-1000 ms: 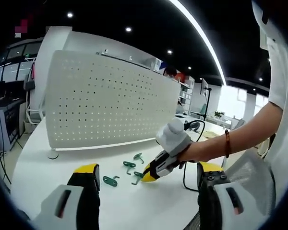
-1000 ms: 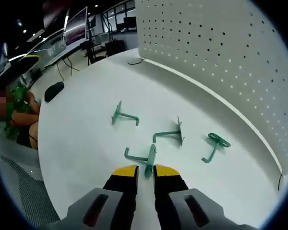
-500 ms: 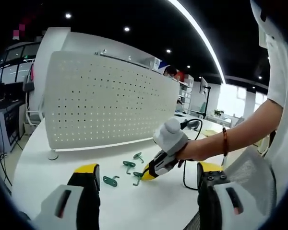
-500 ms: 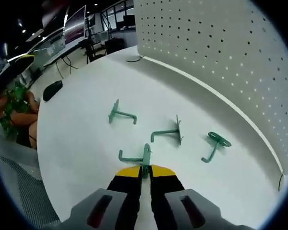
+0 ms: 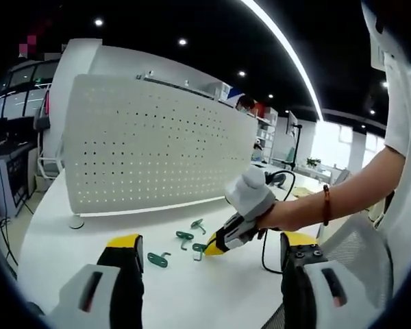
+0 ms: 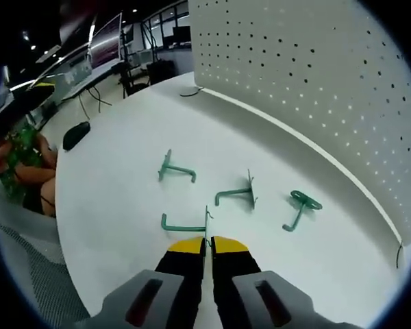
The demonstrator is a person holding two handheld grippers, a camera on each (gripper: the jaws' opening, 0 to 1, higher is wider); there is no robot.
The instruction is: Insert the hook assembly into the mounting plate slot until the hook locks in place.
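Pinching green hook (image 6: 185, 225) in right gripper (image 6: 206, 243).

We see a smooth matt white table (image 6: 116, 199) under the jaws, a matt white perforated sheet-metal pegboard (image 6: 315, 75) beyond them, and green coated wire hooks: one hook (image 6: 185, 225) pinched at the right gripper (image 6: 207, 242) tips, yellow rubbery pads (image 6: 226, 242), grey plastic bodies.

The pegboard (image 6: 315, 89) runs past the right gripper view's edge, its top cut off.
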